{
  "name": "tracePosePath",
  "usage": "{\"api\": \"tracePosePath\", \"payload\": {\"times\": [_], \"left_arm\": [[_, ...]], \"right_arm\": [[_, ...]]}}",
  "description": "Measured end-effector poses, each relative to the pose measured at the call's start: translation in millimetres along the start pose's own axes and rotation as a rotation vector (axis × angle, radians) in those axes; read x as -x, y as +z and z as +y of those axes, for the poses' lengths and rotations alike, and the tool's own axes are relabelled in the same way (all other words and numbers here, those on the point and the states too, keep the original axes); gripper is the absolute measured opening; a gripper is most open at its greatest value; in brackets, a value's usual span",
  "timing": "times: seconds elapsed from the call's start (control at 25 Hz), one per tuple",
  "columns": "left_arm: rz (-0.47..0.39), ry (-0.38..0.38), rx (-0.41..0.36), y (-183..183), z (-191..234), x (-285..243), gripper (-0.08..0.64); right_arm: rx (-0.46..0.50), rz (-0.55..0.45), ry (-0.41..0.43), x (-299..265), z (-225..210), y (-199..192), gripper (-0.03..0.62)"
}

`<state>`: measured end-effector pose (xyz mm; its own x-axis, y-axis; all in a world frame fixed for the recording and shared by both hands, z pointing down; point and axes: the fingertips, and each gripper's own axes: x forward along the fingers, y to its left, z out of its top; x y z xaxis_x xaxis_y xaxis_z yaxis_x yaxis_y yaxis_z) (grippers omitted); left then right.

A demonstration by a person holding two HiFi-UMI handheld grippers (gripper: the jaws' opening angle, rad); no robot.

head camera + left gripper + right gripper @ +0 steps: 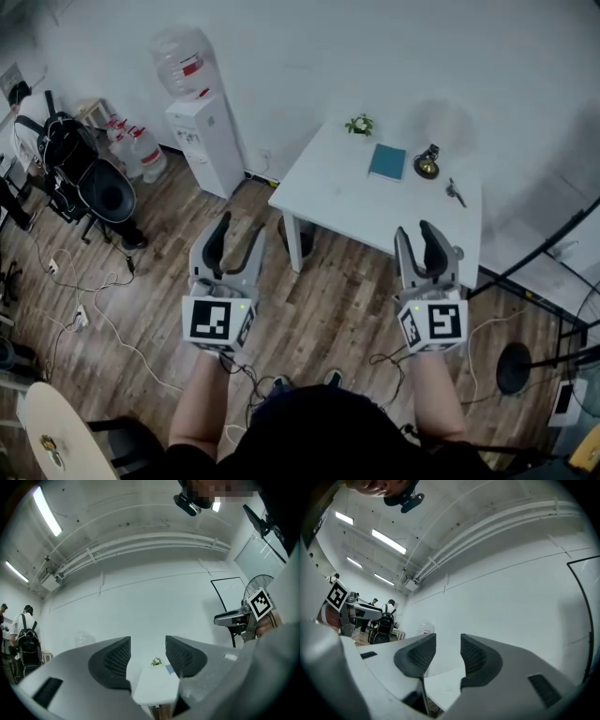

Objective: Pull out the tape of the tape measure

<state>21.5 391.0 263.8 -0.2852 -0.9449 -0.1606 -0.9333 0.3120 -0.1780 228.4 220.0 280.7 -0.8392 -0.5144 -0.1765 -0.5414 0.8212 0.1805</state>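
A white table (pixel 347 202) stands ahead of me. On it lie a small round brass-and-dark object (pixel 427 162) that may be the tape measure, a small dark item (pixel 456 192), a blue notebook (pixel 386 161) and a little plant (pixel 359 124). My left gripper (pixel 240 228) and right gripper (pixel 415 230) hover over the wooden floor, short of the table's near edge. Both are open and hold nothing. In the left gripper view the open jaws (pixel 147 656) frame the table (pixel 150 686), plant (pixel 156 661) and notebook (pixel 169 669). The right gripper view (pixel 448 651) shows only a table corner (pixel 440 686).
A water dispenser (pixel 206 131) with spare bottles (pixel 141 150) stands by the wall at left, near a black chair with a backpack (pixel 80 169). Cables (pixel 103 309) trail across the floor. A stand's round base (pixel 514 367) sits at right, a round pale tabletop (pixel 56 431) at bottom left.
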Motion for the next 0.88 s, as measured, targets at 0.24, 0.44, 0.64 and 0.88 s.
{"api": "tracePosePath", "payload": {"times": [0.24, 0.44, 0.64, 0.88], "left_arm": [[0.028, 0.030, -0.020, 1, -34, -9, 0.221], [0.071, 0.040, -0.028, -8, -41, -16, 0.221], [0.065, 0.043, -0.015, -18, -41, -35, 0.221], [0.063, 0.020, -0.003, -29, -33, -68, 0.220]], "right_arm": [[-0.041, -0.013, 0.018, 10, -41, -13, 0.164], [-0.072, -0.005, 0.028, 5, -55, -24, 0.161], [-0.080, 0.008, 0.037, -7, -60, -38, 0.160], [-0.066, 0.019, 0.019, -28, -70, -45, 0.160]]}}
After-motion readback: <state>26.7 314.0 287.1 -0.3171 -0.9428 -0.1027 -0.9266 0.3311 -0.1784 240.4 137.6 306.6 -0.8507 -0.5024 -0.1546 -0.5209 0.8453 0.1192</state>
